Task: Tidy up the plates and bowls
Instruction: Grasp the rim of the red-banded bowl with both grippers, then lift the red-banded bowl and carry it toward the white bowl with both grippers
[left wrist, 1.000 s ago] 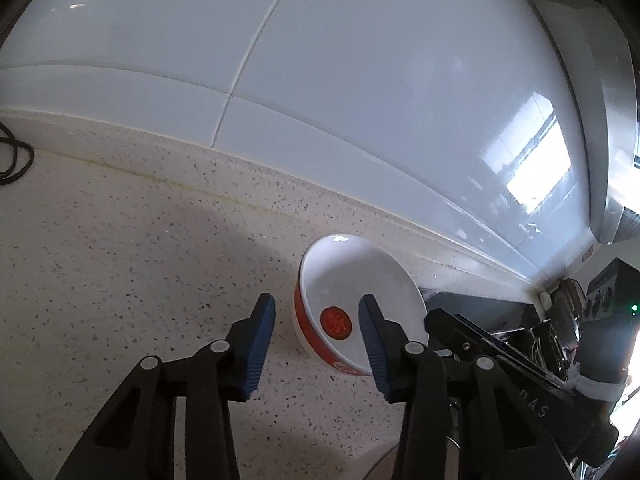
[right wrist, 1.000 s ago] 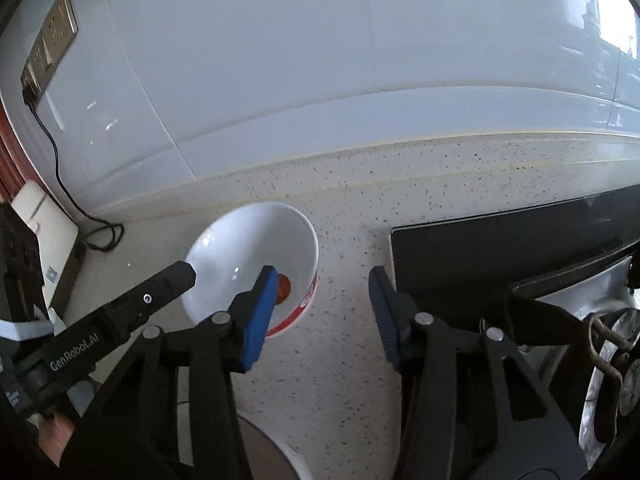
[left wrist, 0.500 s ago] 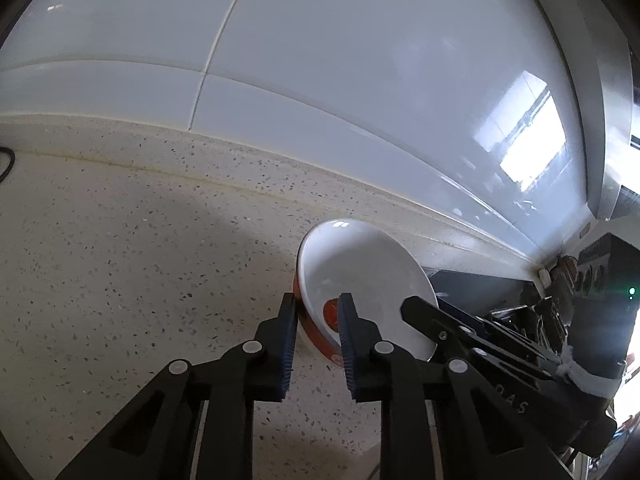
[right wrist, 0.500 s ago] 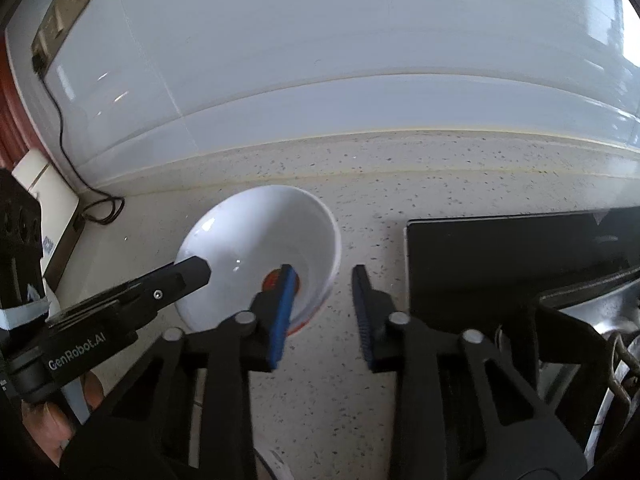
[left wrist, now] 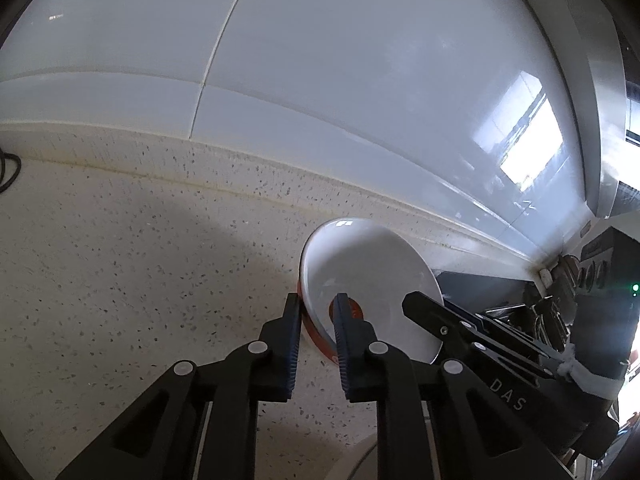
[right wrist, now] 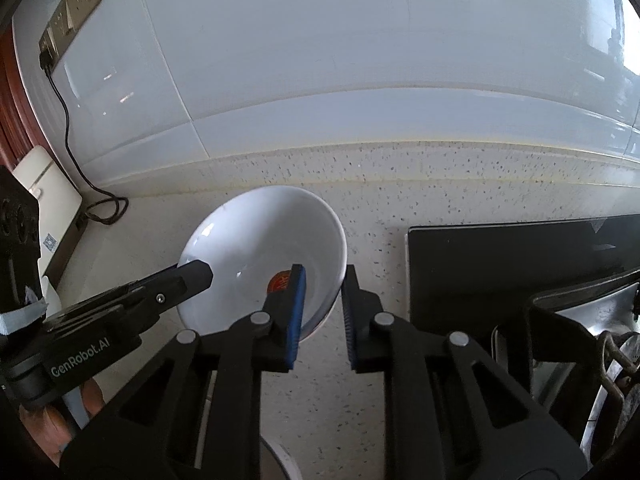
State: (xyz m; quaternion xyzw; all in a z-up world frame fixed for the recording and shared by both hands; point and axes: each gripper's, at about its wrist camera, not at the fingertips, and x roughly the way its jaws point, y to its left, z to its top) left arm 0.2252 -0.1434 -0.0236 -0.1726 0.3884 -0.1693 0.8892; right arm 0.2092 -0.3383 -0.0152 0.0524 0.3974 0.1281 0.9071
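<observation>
A white bowl (left wrist: 372,272) (right wrist: 260,240) with a red outside band and a red mark on its bottom stands on the speckled counter (left wrist: 120,280). My left gripper (left wrist: 316,312) is shut on the bowl's left rim, one blue pad outside the wall and one inside. My right gripper (right wrist: 323,280) is shut on the opposite, right rim in the same way. In the right wrist view a finger of the left gripper (right wrist: 192,276) reaches over the bowl's left edge. In the left wrist view the bowl looks tipped toward the right.
A black cooktop (right wrist: 520,260) (left wrist: 480,292) lies just right of the bowl, with metal cookware (right wrist: 600,340) beyond. The white tiled wall (left wrist: 360,100) runs behind. A socket and cable (right wrist: 72,4) and a white box (right wrist: 44,184) sit far left. A white plate rim (right wrist: 284,460) shows below.
Both grippers moved in onto the bowl and their fingers narrowed from wide open to closed on opposite rims. The bowl now looks more tipped in the left wrist view.
</observation>
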